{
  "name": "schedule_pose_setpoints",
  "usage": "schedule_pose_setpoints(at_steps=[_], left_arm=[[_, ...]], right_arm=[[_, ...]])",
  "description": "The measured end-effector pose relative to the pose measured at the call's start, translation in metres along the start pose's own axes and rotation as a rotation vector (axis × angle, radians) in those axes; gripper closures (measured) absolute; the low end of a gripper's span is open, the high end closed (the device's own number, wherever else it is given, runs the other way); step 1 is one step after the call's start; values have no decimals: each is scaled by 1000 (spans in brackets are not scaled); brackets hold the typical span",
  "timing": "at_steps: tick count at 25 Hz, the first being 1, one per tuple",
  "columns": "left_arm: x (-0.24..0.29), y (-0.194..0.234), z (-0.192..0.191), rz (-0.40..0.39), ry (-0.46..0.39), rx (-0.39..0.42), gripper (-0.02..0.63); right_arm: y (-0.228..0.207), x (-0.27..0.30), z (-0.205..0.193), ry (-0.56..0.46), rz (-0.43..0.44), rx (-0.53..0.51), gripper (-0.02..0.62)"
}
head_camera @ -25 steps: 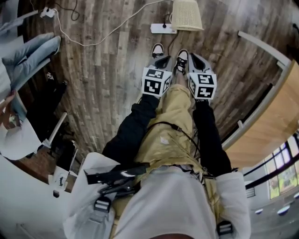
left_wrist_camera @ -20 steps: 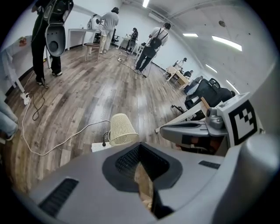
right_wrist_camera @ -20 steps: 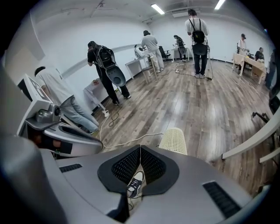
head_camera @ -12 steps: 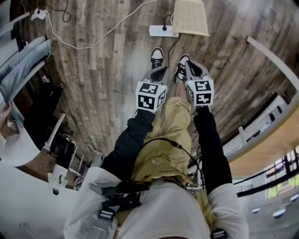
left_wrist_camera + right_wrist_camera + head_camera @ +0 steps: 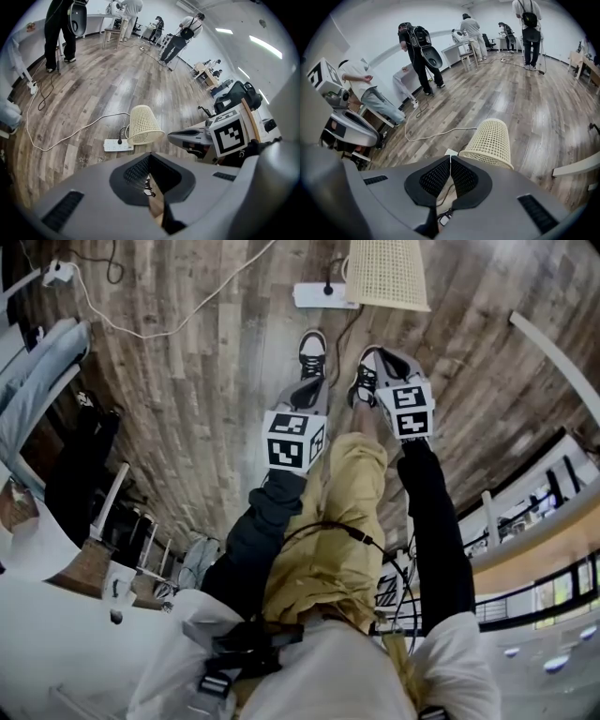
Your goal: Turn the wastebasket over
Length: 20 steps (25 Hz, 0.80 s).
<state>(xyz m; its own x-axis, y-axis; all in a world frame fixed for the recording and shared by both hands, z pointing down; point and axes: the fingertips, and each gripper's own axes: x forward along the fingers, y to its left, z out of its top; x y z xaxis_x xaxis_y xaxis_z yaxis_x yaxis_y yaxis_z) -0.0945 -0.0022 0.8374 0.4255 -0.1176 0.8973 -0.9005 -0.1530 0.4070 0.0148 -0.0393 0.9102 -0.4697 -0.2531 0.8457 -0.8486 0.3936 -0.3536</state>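
A cream lattice wastebasket (image 5: pixel 386 273) stands upside down on the wood floor, rim down, just ahead of the person's shoes. It also shows in the left gripper view as the wastebasket (image 5: pixel 144 124) and in the right gripper view as the wastebasket (image 5: pixel 491 143). My left gripper (image 5: pixel 316 383) hangs over the left shoe, its jaws together and empty. My right gripper (image 5: pixel 382 353) hangs over the right shoe, also shut and empty. Both point steeply down and stand short of the basket, touching nothing. Up close, the left gripper (image 5: pixel 149 155) and right gripper (image 5: pixel 450 158) show pads meeting.
A white power strip (image 5: pixel 323 294) lies against the basket's left side, with a white cable (image 5: pixel 169 324) trailing off left. Several people stand at desks further back (image 5: pixel 417 51). A curved white rail (image 5: pixel 553 352) runs along the right. A chair and bags (image 5: pixel 103 512) sit at left.
Both grippers have sunk toward the floor with the arms stretching down. The basket has stayed in place and the jaws have stayed together.
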Motion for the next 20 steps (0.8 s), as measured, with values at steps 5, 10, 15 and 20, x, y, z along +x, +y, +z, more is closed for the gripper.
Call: schedule_pose_setpoints(at_steps=[5,10,15,20], left_arm=[[17,9,10,-8,16,-17,604],[30,12,25,-33,17,-33,604],[38,16,32,-56,16,-47,604],[39,27,27,-60,9,-59,604]], right_arm=[[-20,27,0,38,-11,-32,572],[-39,56,5,71,-7,-110,572],[-60,81,7,122,-7,-213,571],[-83,107,1,230,0,-424,471]])
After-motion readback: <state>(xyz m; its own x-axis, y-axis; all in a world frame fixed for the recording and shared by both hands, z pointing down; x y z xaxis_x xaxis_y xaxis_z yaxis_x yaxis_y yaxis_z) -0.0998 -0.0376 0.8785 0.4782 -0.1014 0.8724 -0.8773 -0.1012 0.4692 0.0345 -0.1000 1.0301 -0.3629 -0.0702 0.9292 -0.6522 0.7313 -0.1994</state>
